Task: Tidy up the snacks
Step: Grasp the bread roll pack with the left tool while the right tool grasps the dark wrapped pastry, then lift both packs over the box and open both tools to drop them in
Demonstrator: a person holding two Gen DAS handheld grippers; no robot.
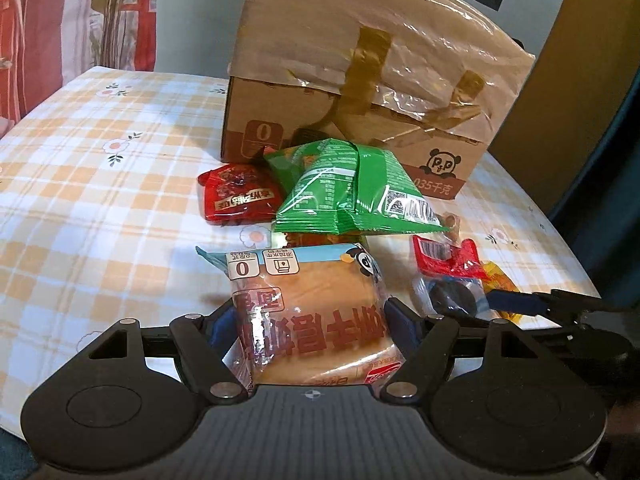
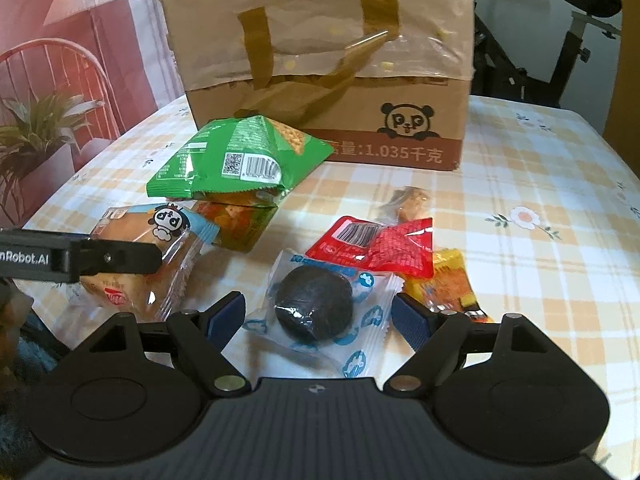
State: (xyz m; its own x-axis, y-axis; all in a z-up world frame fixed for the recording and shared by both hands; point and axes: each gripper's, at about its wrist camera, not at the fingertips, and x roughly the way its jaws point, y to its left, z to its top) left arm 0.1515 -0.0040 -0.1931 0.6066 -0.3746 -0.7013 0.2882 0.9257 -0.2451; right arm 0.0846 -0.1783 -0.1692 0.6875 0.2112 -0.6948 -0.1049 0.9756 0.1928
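Currently: left tool (image 1: pixel 314 322) grips the bread packet (image 1: pixel 310 320) near the surface's (image 1: pixel 100 184) front edge. Right tool (image 2: pixel 318 314) open, straddling the dark round cake (image 2: pixel 314 306) without touching. Advice: close squarely on the wrapper's middle, lift clear, carry toward the cardboard box (image 2: pixel 320 64).

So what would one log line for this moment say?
left gripper: around bread pack | right gripper: open around dark cookie | box: behind
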